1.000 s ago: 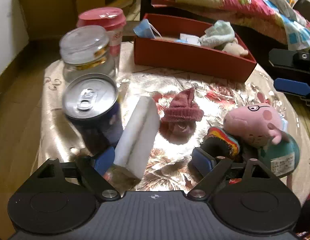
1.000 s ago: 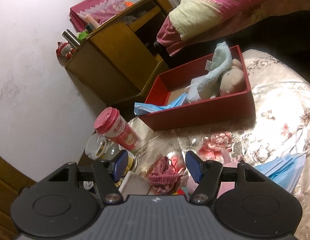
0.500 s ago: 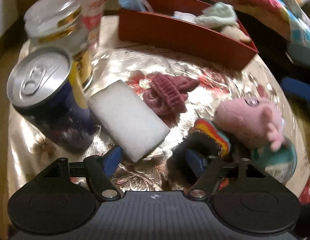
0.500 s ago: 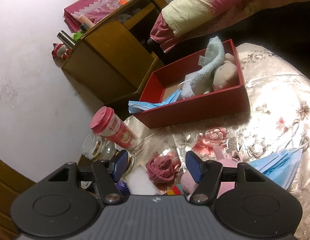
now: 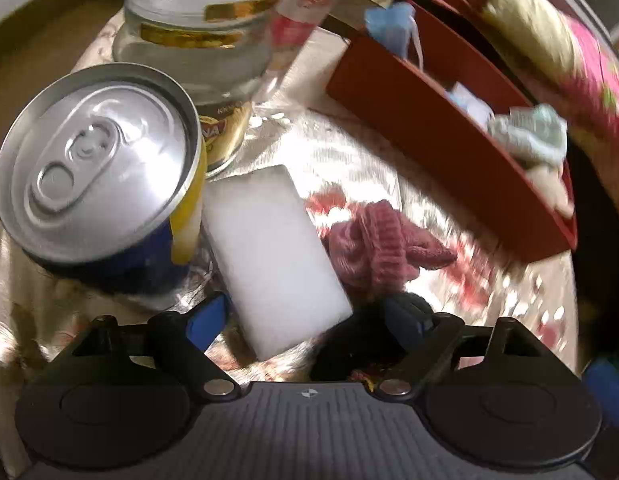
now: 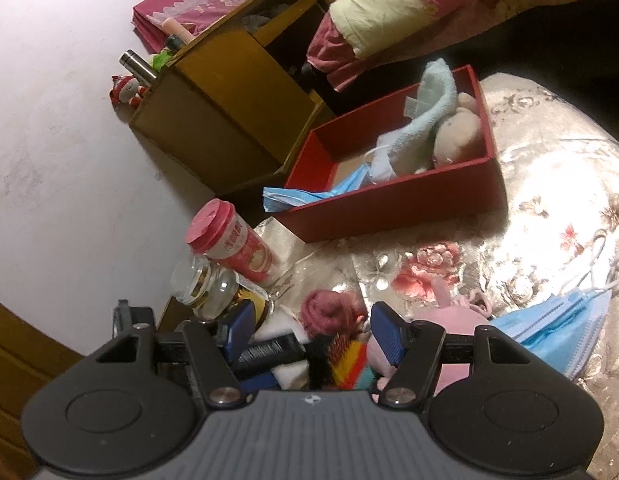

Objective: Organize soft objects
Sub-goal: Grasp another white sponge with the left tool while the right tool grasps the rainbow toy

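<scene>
Standing at far left on the floral tablecloth (image 5: 349, 160) is a silver-topped blue-and-yellow drink can (image 5: 97, 176), with a white rectangular foam sponge (image 5: 273, 248) just beside it. The left gripper (image 5: 309, 320) has just been opening its jaws; they straddle the sponge's near end without pressing it. Rightward lie a dusty-pink knitted sock (image 5: 381, 248) and a red cardboard box (image 6: 389, 200) of soft items, while the right gripper (image 6: 309, 328) hangs half open, holding nothing.

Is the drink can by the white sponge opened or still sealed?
Sealed: the can stands upright, and its pull tab lies flat over an unbroken lid.
</scene>
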